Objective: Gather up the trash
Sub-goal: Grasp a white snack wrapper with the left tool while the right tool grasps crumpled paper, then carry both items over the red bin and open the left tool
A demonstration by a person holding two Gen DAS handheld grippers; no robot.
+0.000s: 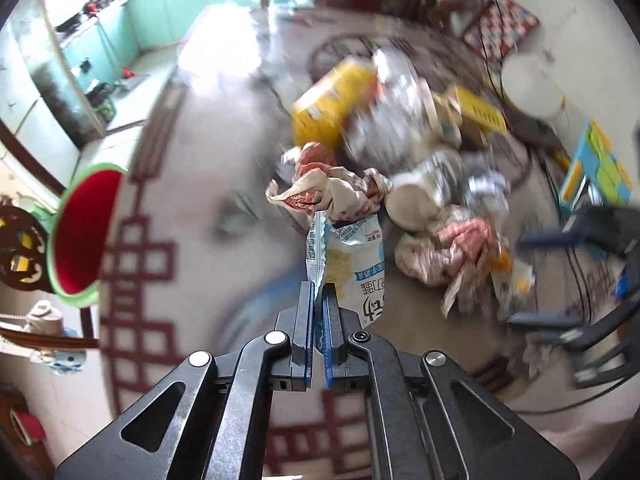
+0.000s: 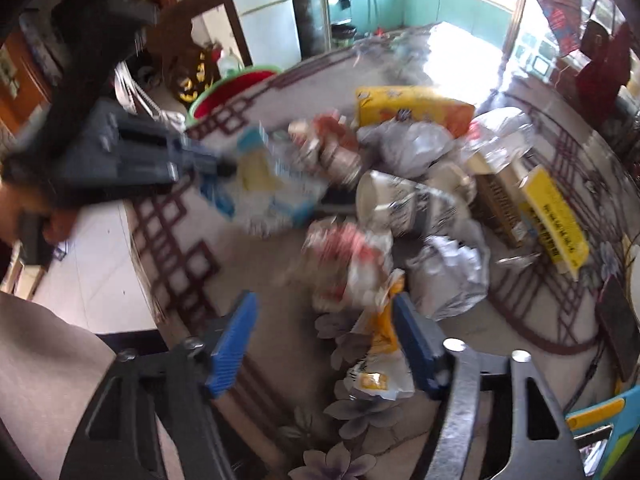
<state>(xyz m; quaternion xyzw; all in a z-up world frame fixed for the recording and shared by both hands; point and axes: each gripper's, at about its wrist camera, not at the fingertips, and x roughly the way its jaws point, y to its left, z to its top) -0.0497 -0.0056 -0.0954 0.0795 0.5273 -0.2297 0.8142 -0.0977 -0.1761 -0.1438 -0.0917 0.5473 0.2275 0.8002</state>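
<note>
My left gripper (image 1: 319, 286) is shut on the torn top edge of a white and blue snack bag (image 1: 356, 252), which lies against a crumpled red and beige wrapper (image 1: 328, 188). The right wrist view shows the same gripper (image 2: 224, 168) and bag (image 2: 272, 188), blurred, at the left of the pile. My right gripper (image 2: 324, 304) stands open, pointing down at the table. A yellow and white wrapper (image 2: 380, 356) lies between its blue pads, close to the right pad (image 2: 416, 340); the left pad is well clear of it. A crumpled red and white wrapper (image 2: 352, 264) lies just beyond the fingertips.
The trash pile on the patterned round table (image 2: 176, 240) holds a yellow box (image 2: 408, 108), silver foil bags (image 2: 452, 276), a paper cup (image 2: 384, 200) and a yellow carton (image 2: 556, 220). A red basin with a green rim (image 1: 84, 232) stands beside the table's left edge.
</note>
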